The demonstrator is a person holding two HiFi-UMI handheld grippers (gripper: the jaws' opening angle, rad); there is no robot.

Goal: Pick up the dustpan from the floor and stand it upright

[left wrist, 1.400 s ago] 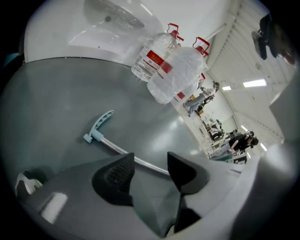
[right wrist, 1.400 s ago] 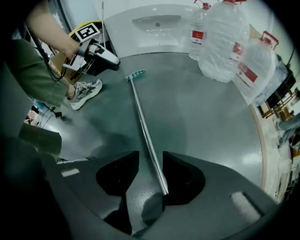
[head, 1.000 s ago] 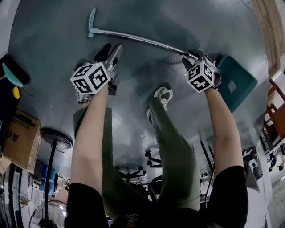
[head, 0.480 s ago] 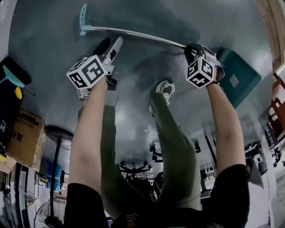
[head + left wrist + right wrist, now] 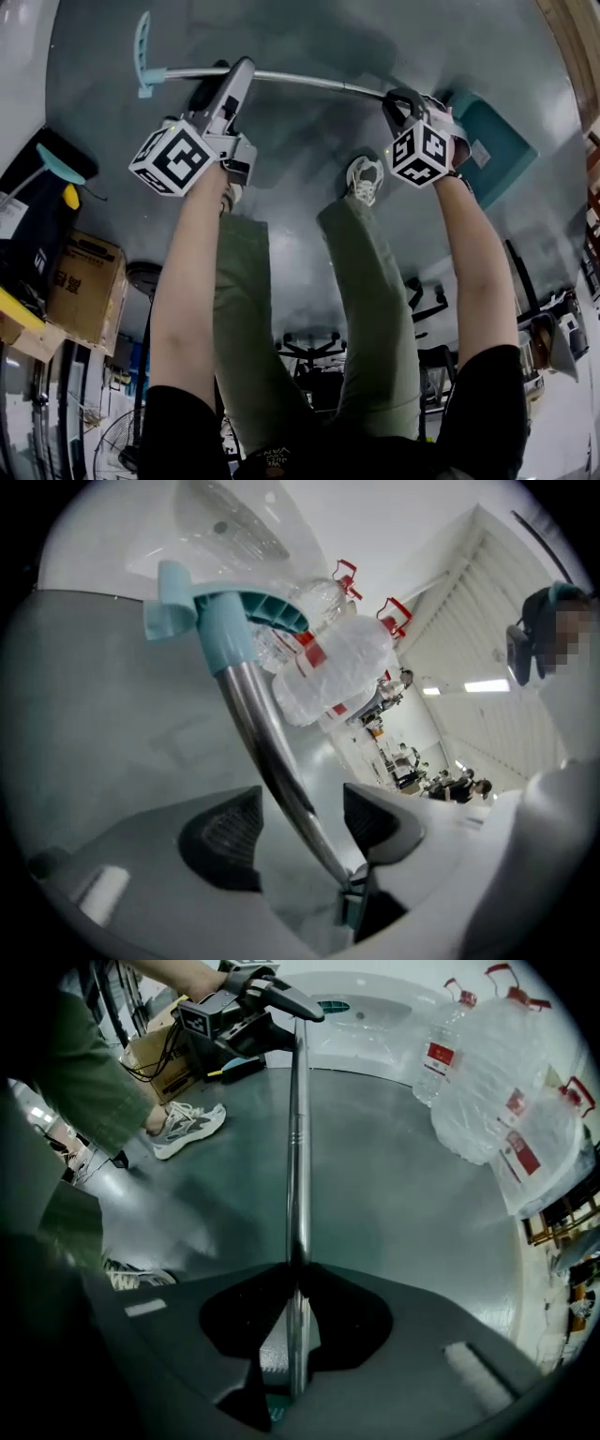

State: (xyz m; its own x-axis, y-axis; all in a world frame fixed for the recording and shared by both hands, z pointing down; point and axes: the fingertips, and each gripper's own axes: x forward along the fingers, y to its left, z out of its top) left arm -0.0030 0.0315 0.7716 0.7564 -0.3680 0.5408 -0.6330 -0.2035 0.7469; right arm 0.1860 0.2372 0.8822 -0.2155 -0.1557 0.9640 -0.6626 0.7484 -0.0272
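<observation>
Dustpan (image 5: 495, 150): teal pan sits at 2 o'clock in the head view, just past my right gripper (image 5: 405, 101). Its metal handle (image 5: 300, 81) runs from there toward 9 o'clock and ends in a teal grip (image 5: 142, 56) at 10 o'clock.

Right gripper: jaws have just been closing and now pinch the handle close to the pan. The right gripper view shows the tube (image 5: 298, 1147) squeezed between both pads.

Left gripper (image 5: 236, 77): jaws have just been opening and stand wide. In the left gripper view the handle (image 5: 253, 724) passes between the pads (image 5: 225, 841); I see no pad pressing on it.

Progress, my reading: 1 of 2 steps is under way. The pick-up grip is made, but the handle lies closer to level than upright. I cannot tell whether the pan has cleared the floor (image 5: 309, 37). Left to do: swing the grip end up, set the pan on its base, release.

Room:
- 12 o'clock: open grey floor, the best arc for the handle.
- 6 o'clock of the handle: my shoe (image 5: 364, 178), near; keep the pan off it.
- 1 to 2 o'clock in the right gripper view: 2 or more water jugs (image 5: 487, 1082), apart from the handle.
- 8 o'clock: box (image 5: 84, 281) and clutter, well apart.
</observation>
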